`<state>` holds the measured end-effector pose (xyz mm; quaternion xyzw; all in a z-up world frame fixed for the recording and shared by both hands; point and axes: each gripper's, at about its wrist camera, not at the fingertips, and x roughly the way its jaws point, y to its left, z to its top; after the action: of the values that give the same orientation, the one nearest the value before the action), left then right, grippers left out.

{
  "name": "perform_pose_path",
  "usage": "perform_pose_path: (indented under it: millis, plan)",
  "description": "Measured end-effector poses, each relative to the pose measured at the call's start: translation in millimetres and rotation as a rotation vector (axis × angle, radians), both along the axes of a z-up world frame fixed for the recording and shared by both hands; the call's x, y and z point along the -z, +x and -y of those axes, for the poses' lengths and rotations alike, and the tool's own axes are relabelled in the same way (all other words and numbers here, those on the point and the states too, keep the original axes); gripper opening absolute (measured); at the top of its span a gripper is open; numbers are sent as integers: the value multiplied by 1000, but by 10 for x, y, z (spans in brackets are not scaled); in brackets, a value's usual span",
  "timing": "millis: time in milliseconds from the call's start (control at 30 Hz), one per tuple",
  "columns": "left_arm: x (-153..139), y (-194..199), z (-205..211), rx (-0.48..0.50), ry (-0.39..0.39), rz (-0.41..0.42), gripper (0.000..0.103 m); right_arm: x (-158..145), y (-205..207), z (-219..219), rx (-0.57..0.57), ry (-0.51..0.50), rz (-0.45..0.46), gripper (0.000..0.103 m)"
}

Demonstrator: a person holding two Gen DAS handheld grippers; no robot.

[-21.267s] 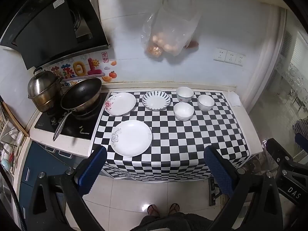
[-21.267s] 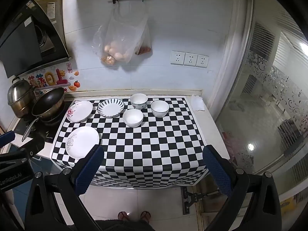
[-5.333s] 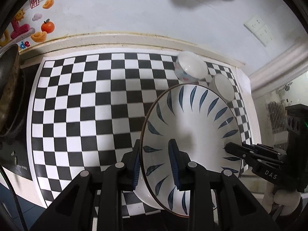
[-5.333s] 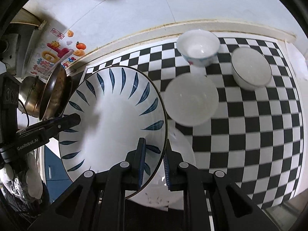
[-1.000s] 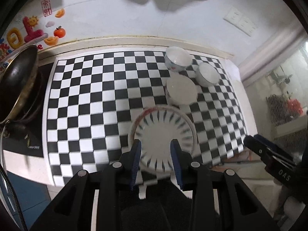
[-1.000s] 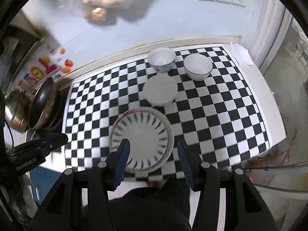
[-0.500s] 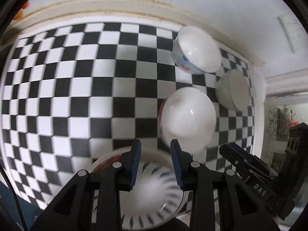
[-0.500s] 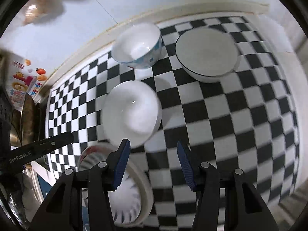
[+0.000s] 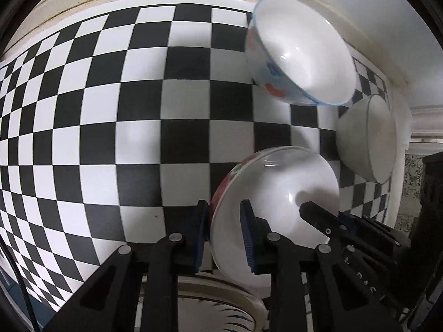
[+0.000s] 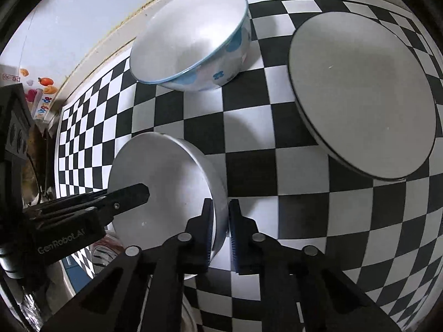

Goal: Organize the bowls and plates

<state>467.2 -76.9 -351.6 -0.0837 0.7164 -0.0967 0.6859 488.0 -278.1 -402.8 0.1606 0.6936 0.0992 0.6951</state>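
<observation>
A white bowl [image 9: 277, 188] with red flowers on its outside sits on the checkered cloth [image 9: 110, 110], just behind the plate stack [image 9: 221, 304]. My left gripper [image 9: 223, 232] is shut on its left rim, one finger inside and one outside. My right gripper [image 10: 220, 229] is shut on the opposite rim of the same bowl [image 10: 160, 177]. Each view shows the other gripper's fingers reaching into the bowl. A blue-flowered bowl [image 9: 299, 55] and a plain white bowl [image 9: 368, 138] stand behind it, apart from both grippers.
The blue-flowered bowl [image 10: 193, 36] is close to the back wall and the plain bowl [image 10: 360, 91] is to its right. The cloth [image 10: 277, 166] lies bare between the bowls and across the left half. A pan and the stove edge are at far left.
Both grippers have dropped toward the counter and closed in on the near bowl. Their jaws, apart before, now clamp its rim. The plate stack has slid to the bottom edge of view.
</observation>
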Motion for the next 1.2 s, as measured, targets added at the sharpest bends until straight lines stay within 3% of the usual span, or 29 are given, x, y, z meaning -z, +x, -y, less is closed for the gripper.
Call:
perform_pose_path:
  millis: [167,500,733,967,1200]
  plan:
    - [-185,-91,144,25,-5,28,21,-52,-66,117,9,15,-7,12]
    - [-574,-384,563,130,-41,77,21,-567,-485,552,36,-6,36,12]
    - [-656,-696,890,209,-59,70,21,-819,-852,895,73,-33,50,12]
    - [-492,-973,1104,265,-55,22,21,-799,-1227,1151,99,-44,24,12]
    - [-264,-1161,1306,313,-32,-28,21,-470,-1547,1290,118,-37,-52,12]
